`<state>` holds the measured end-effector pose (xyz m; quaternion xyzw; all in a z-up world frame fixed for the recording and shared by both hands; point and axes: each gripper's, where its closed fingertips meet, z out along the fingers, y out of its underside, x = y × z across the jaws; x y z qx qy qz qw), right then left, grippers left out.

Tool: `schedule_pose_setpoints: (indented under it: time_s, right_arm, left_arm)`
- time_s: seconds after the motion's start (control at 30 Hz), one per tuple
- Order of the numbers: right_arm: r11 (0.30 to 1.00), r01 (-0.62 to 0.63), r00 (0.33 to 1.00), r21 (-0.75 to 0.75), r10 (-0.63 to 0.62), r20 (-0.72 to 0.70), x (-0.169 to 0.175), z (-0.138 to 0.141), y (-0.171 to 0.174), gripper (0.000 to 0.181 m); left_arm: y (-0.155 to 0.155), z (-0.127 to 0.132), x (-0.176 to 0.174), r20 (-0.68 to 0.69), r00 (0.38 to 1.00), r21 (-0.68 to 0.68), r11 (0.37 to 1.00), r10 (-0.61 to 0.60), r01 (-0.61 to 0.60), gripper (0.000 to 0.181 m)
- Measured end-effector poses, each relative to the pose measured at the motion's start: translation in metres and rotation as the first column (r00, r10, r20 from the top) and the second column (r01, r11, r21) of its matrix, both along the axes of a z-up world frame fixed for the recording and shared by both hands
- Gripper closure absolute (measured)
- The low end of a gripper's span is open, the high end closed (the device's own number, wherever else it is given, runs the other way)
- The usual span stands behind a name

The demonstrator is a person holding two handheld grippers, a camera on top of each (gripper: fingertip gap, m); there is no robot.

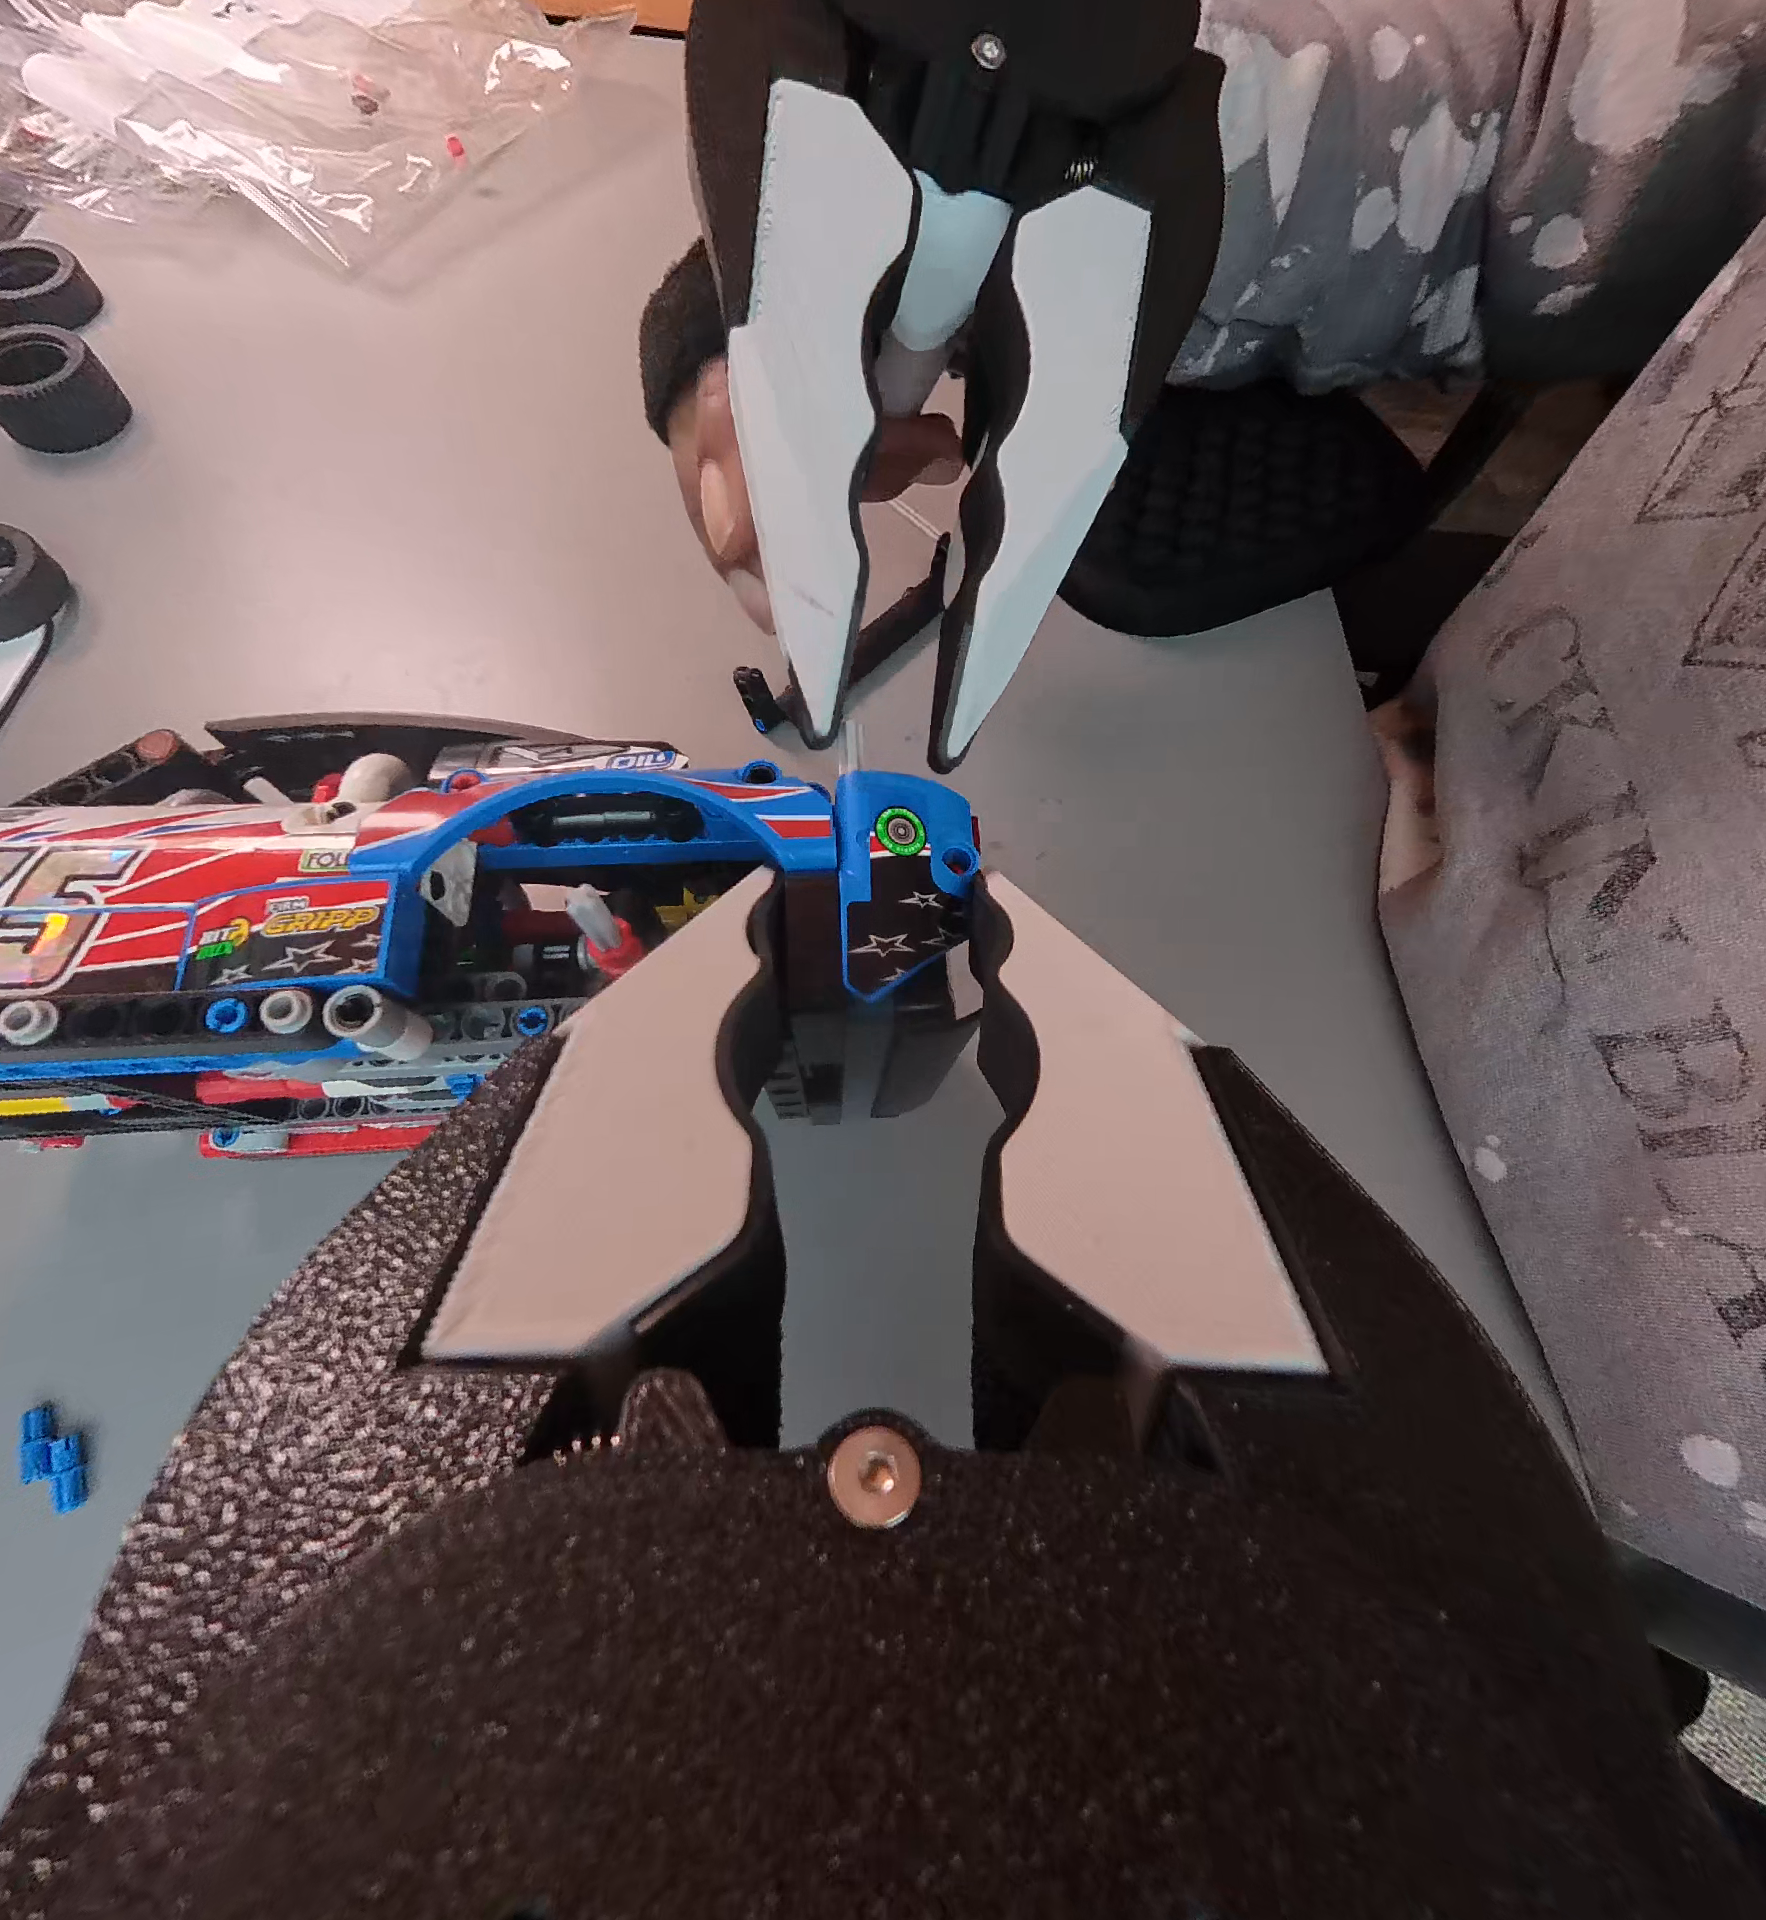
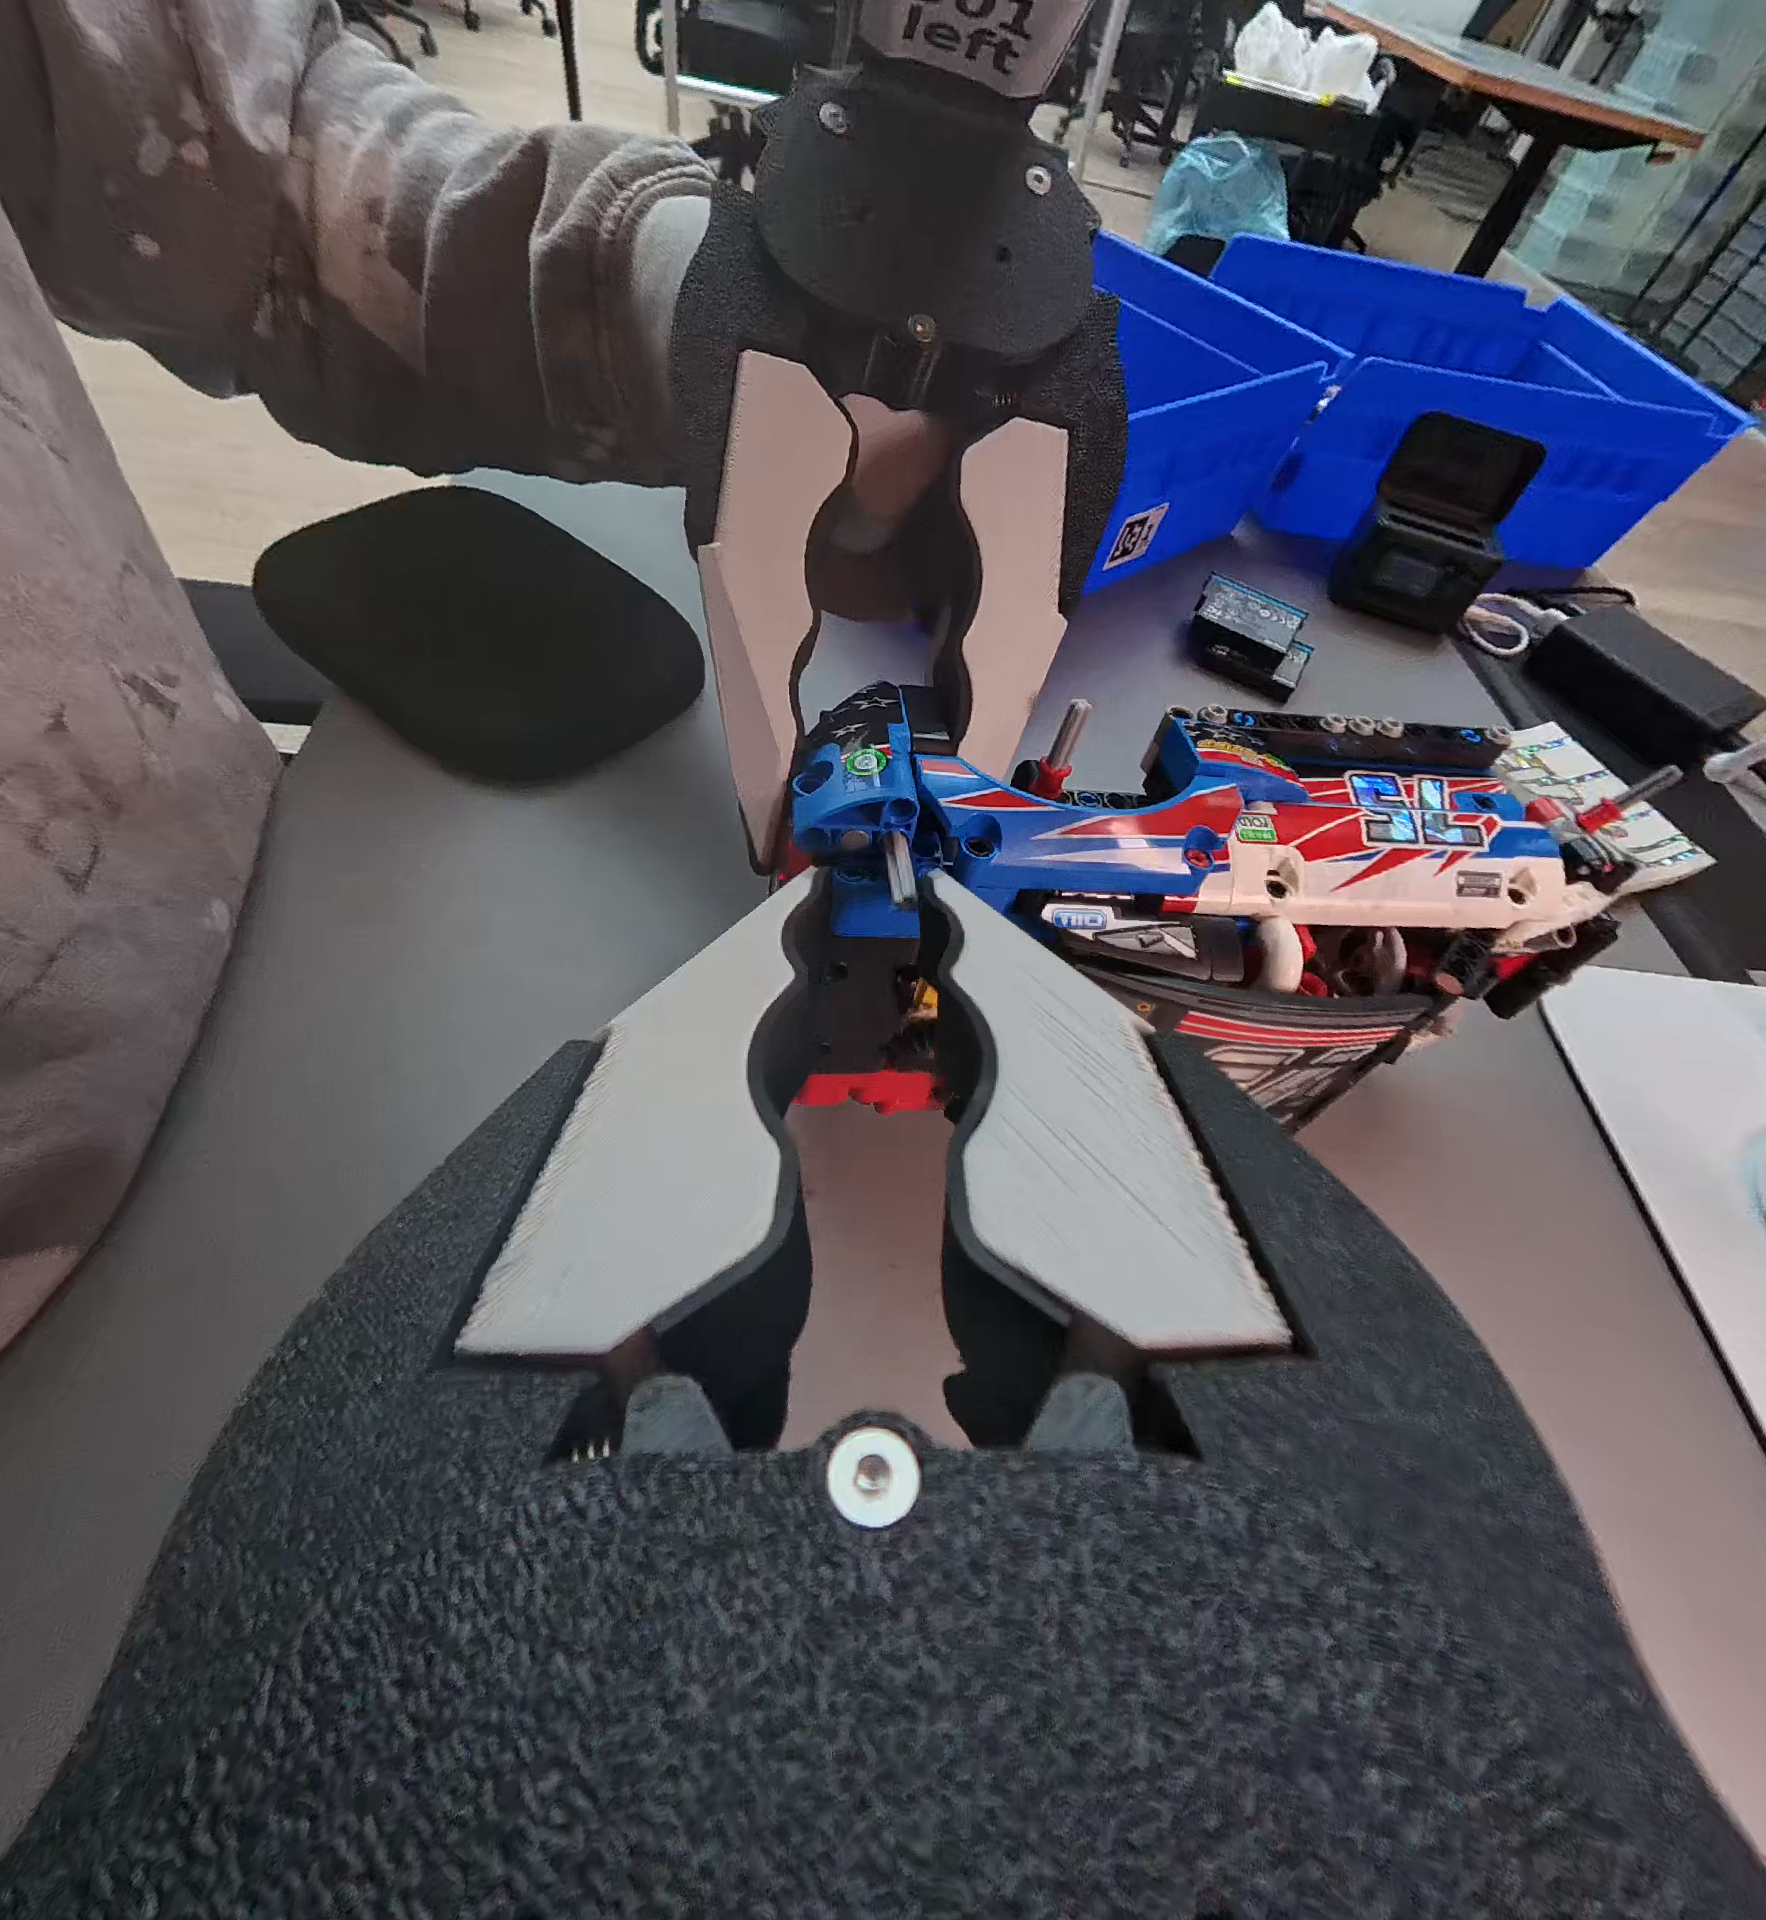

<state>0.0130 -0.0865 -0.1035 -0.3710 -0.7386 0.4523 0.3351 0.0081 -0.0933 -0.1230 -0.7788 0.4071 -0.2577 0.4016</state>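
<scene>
A blue, red and white toy brick car [image 1: 235,914] lies on its side on the grey table [image 1: 391,499]. My left gripper [image 1: 879,894] is shut on the car's end, one finger against its black block and the other against the blue starred panel [image 1: 900,914]. My right gripper [image 2: 874,883] faces it from the other side. Its fingertips stand slightly apart around a thin grey axle [image 2: 900,868] that sticks out of the car's blue end. The car [image 2: 1274,862] stretches to the right in the right wrist view. The right gripper [image 1: 881,750] also shows from above in the left wrist view.
Black tyres [image 1: 37,384] and clear plastic bags [image 1: 183,125] lie at the far left. A blue pin [image 1: 53,1455] lies near the front. Blue bins [image 2: 1430,416], a black box [image 2: 1430,540], batteries [image 2: 1253,634] and a power adapter [image 2: 1637,675] stand behind the car. A person's sleeve [image 2: 391,291] is close.
</scene>
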Motion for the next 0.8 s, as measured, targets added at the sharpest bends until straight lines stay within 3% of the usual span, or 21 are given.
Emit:
schedule_pose_setpoints:
  time_s: [0.03, 0.1, 0.5, 0.6, 0.67, 0.73, 0.8]
  right_arm:
    - [1.0, -0.019, 1.0, -0.008, 0.019, 0.0, -0.002, 0.001, -0.001, 0.167]
    - [0.999, -0.043, 0.999, -0.012, 0.043, 0.006, -0.006, 0.001, -0.002, 0.176]
    - [0.989, -0.129, 0.992, -0.068, 0.129, -0.001, 0.0, -0.001, -0.009, 0.178]
    - [0.991, -0.113, 0.994, -0.078, 0.113, -0.011, 0.005, -0.002, -0.007, 0.178]
    - [0.99, -0.065, 0.998, -0.128, 0.061, -0.033, 0.019, 0.005, 0.012, 0.181]
    - [0.992, 0.0, 1.0, -0.125, -0.002, -0.011, 0.032, -0.004, 0.028, 0.181]
    - [0.991, 0.0, 1.0, -0.137, -0.001, -0.007, 0.035, -0.01, 0.022, 0.181]
  left_arm:
    - [-0.001, 0.0, 0.0, 0.002, 1.0, 0.002, 1.0, -0.005, 0.005, 0.149]
    - [-0.003, 0.0, 0.0, 0.005, 1.0, 0.005, 1.0, -0.014, 0.014, 0.149]
    - [-0.01, -0.001, 0.004, 0.032, 0.999, 0.061, 0.998, -0.034, 0.032, 0.15]
    - [-0.01, -0.001, 0.006, 0.035, 0.999, 0.074, 0.997, -0.038, 0.035, 0.151]
    - [-0.011, 0.0, -0.009, 0.063, 0.998, 0.078, 0.997, -0.005, 0.0, 0.151]
    - [-0.012, 0.001, -0.028, 0.101, 0.993, 0.084, 0.994, 0.059, -0.068, 0.151]
    - [-0.015, 0.001, -0.031, 0.092, 0.994, 0.081, 0.994, 0.062, -0.07, 0.15]
